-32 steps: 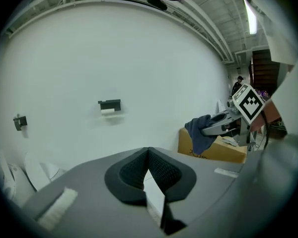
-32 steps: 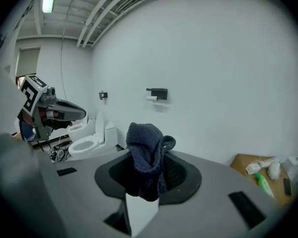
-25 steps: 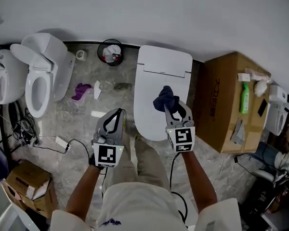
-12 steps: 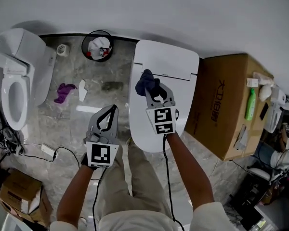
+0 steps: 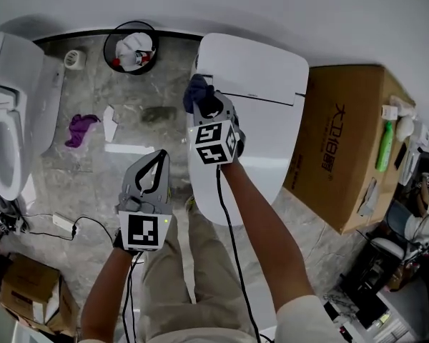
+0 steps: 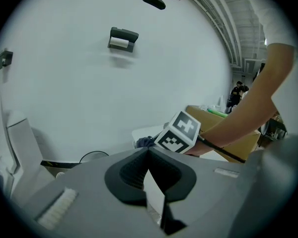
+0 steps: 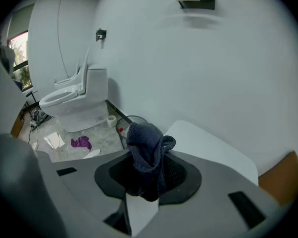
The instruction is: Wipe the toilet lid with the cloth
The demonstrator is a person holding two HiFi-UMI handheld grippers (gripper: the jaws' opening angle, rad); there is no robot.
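The white toilet lid (image 5: pixel 264 70) is down and fills the middle of the head view. My right gripper (image 5: pixel 202 100) is shut on a bunched dark blue cloth (image 5: pixel 196 91) and holds it at the lid's back left edge. In the right gripper view the cloth (image 7: pixel 146 150) sticks up from between the jaws, with the lid (image 7: pixel 203 145) behind it. My left gripper (image 5: pixel 159 157) hangs over the floor left of the toilet, jaws together and empty. In the left gripper view its jaws meet at a point, and the cloth (image 6: pixel 145 142) shows small beyond them.
A cardboard box (image 5: pixel 350 141) with a green bottle (image 5: pixel 384 148) on top stands right of the toilet. A waste bin (image 5: pixel 132 48) and a paper roll (image 5: pixel 74 58) stand at the back left. Another toilet (image 5: pixel 14 120), a purple rag (image 5: pixel 80 128) and paper scraps (image 5: pixel 129 148) are on the left.
My right gripper has carried the cloth forward and to the left, from over the lid's middle to its back left edge. The left gripper has stayed about where it was.
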